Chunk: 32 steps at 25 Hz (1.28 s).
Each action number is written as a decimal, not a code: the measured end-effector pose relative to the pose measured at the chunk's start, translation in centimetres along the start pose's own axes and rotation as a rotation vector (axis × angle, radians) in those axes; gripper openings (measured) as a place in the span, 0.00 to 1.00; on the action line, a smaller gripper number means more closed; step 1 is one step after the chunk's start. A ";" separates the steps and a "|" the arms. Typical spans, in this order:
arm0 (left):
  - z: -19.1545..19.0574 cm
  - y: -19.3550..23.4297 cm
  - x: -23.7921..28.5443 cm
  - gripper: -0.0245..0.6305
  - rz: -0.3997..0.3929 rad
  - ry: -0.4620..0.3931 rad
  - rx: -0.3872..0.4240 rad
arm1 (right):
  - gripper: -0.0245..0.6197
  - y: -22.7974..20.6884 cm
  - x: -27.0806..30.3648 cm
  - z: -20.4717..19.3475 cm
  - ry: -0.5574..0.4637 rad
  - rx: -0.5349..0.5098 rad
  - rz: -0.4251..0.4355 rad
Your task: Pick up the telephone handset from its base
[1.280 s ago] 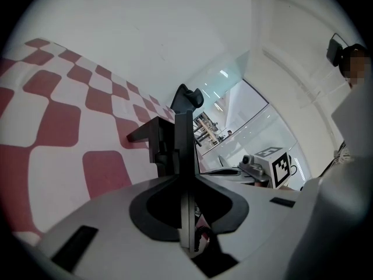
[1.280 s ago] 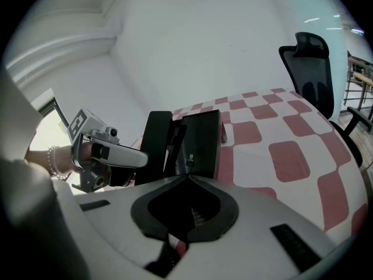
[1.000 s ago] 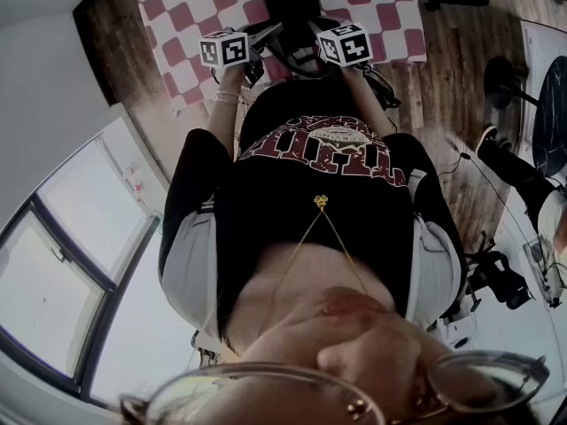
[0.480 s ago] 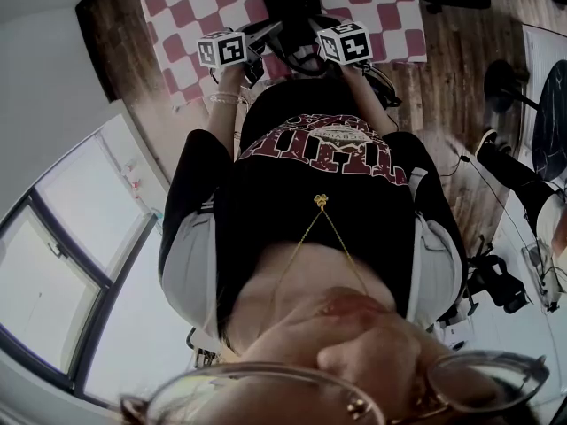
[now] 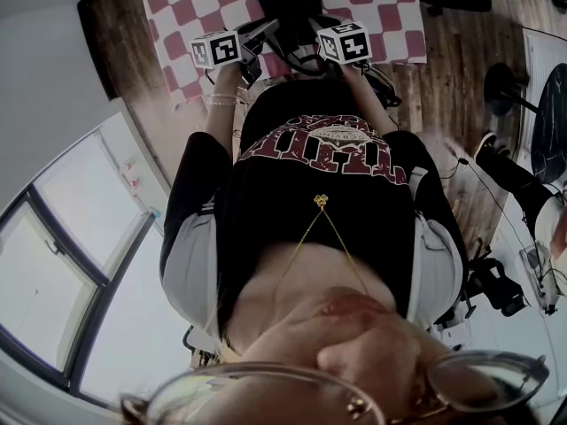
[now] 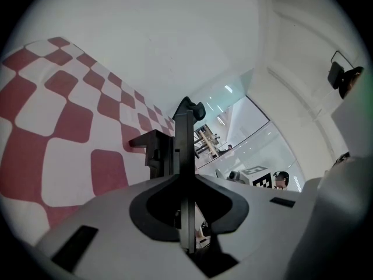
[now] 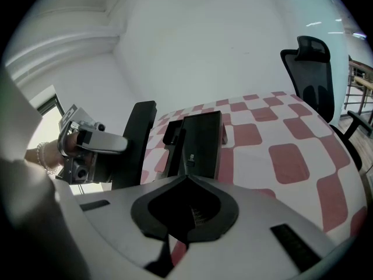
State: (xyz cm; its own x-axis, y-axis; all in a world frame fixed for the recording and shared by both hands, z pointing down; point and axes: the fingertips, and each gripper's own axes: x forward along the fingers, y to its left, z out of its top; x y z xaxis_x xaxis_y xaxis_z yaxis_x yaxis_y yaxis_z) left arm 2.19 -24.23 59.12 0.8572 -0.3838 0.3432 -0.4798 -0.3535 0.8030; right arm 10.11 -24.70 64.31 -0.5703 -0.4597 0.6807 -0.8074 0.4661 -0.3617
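Black handset (image 7: 137,144) stands upright, clenched in the left gripper (image 6: 186,185), off its cradle and apart from the black base (image 7: 201,136), at about 9 o'clock of it in the right gripper view. That base sits on a red-and-white checked cloth (image 7: 291,156), at 12 o'clock from the person in the head view. Right gripper (image 7: 187,182) points down at the base from 6 o'clock; its jaws lie in a dark recess, so I cannot tell whether they are parted or closed.

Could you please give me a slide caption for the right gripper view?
Left gripper holds the black handset upright beside its base on the red-checked cloth.
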 end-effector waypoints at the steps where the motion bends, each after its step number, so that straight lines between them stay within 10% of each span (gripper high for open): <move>1: 0.2 -0.2 -0.1 0.16 -0.003 -0.001 -0.002 | 0.07 0.0 0.0 0.0 -0.001 -0.001 0.000; 32: 4.1 -2.4 -3.3 0.16 -0.038 -0.116 -0.012 | 0.07 0.0 0.1 -0.1 0.003 0.008 0.013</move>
State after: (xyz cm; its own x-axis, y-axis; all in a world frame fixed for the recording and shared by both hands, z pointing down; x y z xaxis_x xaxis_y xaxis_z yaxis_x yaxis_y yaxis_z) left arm -0.23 -25.66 54.10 0.8468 -0.4672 0.2542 -0.4446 -0.3593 0.8205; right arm 10.10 -24.68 64.50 -0.5803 -0.4514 0.6778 -0.8011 0.4662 -0.3754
